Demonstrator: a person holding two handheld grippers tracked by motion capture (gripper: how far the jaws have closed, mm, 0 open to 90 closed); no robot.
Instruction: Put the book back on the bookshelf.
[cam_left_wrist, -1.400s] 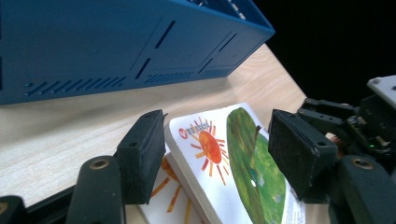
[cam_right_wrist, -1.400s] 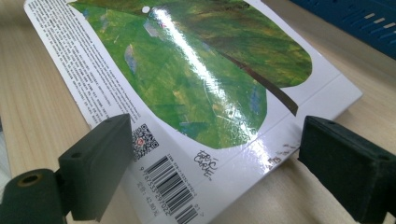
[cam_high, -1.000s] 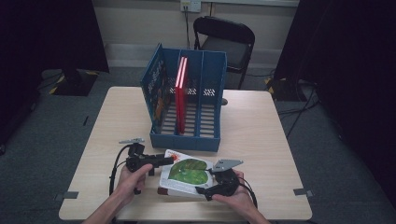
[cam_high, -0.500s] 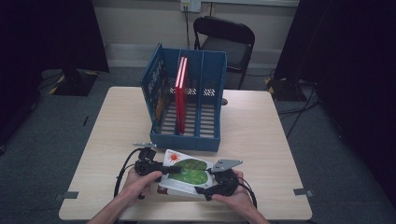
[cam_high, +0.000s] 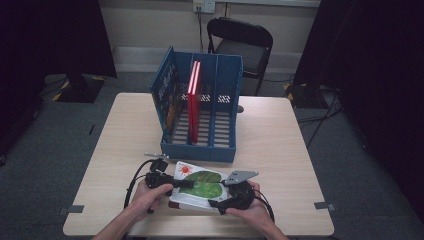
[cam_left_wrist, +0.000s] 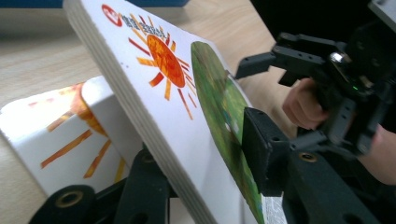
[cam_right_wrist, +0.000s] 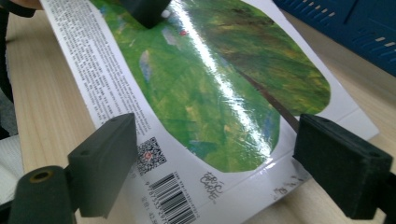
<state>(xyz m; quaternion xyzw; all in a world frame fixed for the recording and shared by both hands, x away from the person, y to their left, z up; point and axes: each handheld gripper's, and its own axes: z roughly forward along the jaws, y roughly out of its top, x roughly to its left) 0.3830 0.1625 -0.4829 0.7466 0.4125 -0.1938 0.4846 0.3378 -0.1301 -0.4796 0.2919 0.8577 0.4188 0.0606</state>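
Left hand-held gripper (cam_high: 186, 184) is clamping the top picture book (cam_high: 200, 184) by its left edge; its jaws have just been closing, and in the left gripper view the pads (cam_left_wrist: 264, 154) are pinching cover and underside with the book (cam_left_wrist: 187, 116) tilted up off a second sun-cover book (cam_left_wrist: 56, 135) lying flat on the counter (cam_high: 280, 145). Book is sitting at the near edge, in front of the blue file rack (cam_high: 220, 95), which is already holding a red book (cam_high: 194, 100) upright. Long axis is running left-right, sun corner pointing left toward the rack. Right hand-held gripper (cam_high: 216, 204) is standing open, jaws straddling the barcode end (cam_right_wrist: 173, 196), not pressing. Lift is just starting; standing it up and slotting it look still undone.
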